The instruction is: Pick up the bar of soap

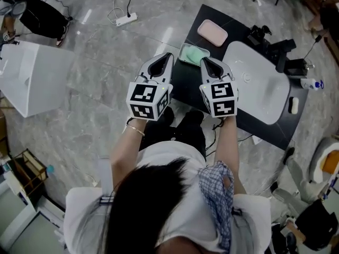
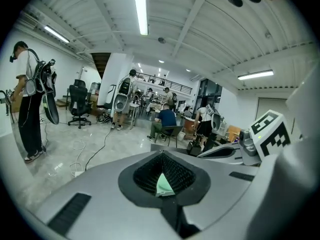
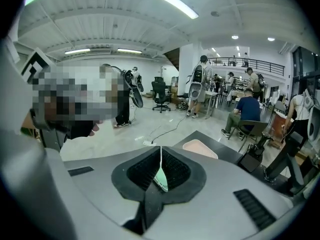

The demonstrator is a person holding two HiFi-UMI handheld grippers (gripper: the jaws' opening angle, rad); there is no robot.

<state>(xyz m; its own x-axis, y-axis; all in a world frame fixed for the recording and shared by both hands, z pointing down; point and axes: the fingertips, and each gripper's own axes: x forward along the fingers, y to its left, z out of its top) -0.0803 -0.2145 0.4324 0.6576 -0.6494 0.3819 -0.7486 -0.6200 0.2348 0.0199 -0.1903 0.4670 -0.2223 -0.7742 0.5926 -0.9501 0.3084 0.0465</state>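
Jaws of the left gripper and right gripper are being held pressed together, empty; the approach is judged underway. The green bar of soap is lying on the counter just beyond both tips. Spreading one pair around it is being called for next.

Bright, even light pours from ceiling tubes, streaks glare across the polished floor, and both gripper views bow and darken at the rims.

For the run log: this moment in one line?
left claw shut, empty | right claw shut, empty | both aimed at green dish on black table
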